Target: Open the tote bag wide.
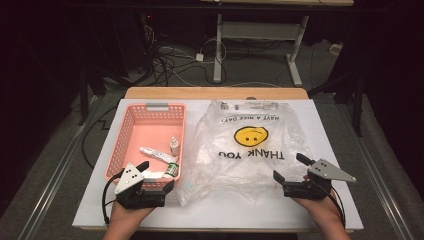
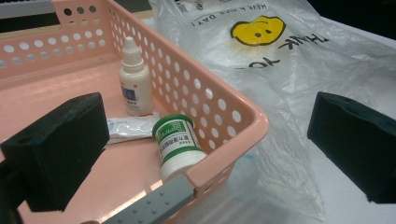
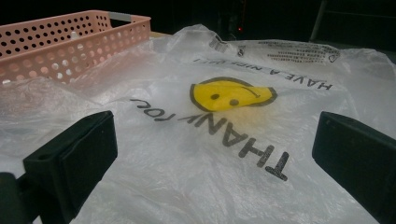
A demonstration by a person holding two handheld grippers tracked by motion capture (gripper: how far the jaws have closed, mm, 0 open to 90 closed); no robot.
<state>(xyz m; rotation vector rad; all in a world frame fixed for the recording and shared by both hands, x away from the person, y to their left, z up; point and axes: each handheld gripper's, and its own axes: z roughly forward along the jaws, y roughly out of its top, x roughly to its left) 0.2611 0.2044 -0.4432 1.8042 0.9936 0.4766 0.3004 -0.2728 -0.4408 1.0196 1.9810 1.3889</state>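
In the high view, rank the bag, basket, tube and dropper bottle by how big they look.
1. Bag
2. Basket, clearly smaller than the bag
3. Tube
4. Dropper bottle, shorter than the tube, though both look tiny, so that order is less sure.

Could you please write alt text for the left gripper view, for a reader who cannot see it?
A pink basket holds a small white dropper bottle, a white tube and a green-capped jar lying on its side. The left gripper has its black jaws wide apart around the basket's near corner. A clear plastic bag with a yellow smiley lies beside it.
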